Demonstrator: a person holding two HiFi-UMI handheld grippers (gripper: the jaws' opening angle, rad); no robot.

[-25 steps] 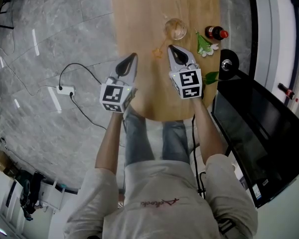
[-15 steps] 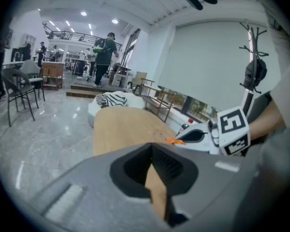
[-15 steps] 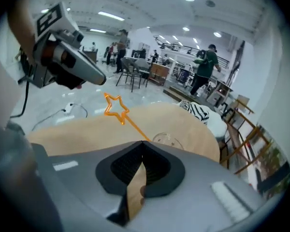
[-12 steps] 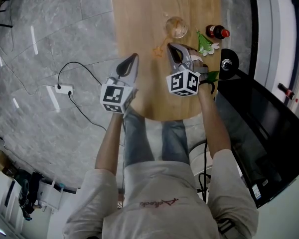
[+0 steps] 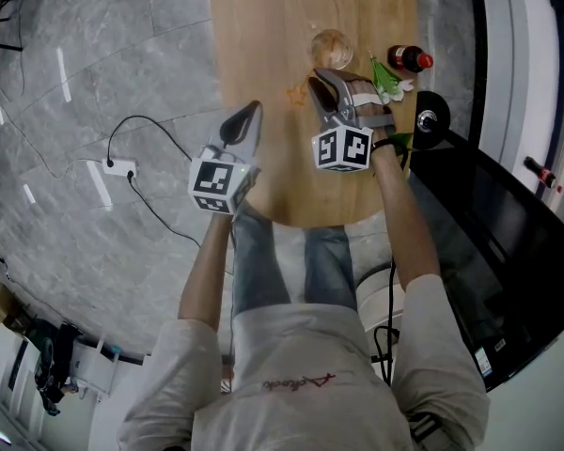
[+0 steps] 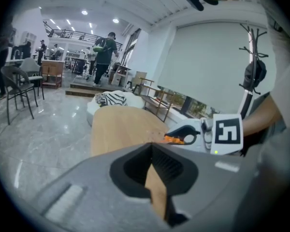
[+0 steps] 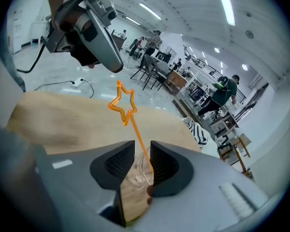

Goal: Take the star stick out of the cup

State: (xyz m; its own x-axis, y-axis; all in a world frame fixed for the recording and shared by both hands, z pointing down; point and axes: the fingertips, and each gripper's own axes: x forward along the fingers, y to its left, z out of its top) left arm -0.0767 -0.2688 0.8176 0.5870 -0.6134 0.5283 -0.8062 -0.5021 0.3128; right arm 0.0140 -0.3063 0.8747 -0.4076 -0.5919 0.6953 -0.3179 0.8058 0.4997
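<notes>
A clear glass cup (image 5: 331, 53) stands on the wooden table (image 5: 263, 26). The orange star stick (image 5: 297, 92) leans out of it toward the left. My right gripper (image 5: 318, 81) sits just in front of the cup, by the stick. In the right gripper view the star (image 7: 122, 103) rises above the jaws, and its thin stem runs down between them to the cup (image 7: 144, 170). The right gripper (image 7: 142, 149) has just been opening; its pads stand slightly apart around the stem, not pressing it. My left gripper (image 5: 251, 108) hovers shut at the table's left edge, empty (image 6: 152, 146).
A dark bottle with a red cap (image 5: 409, 61) and a green sprig with white flowers (image 5: 385, 85) lie right of the cup. A black round object (image 5: 430, 118) and a large black screen (image 5: 470, 242) stand at the right. A power strip (image 5: 122, 168) lies on the floor.
The right gripper has rolled about its own axis and edged toward the cup and stick. The left gripper has stayed in place.
</notes>
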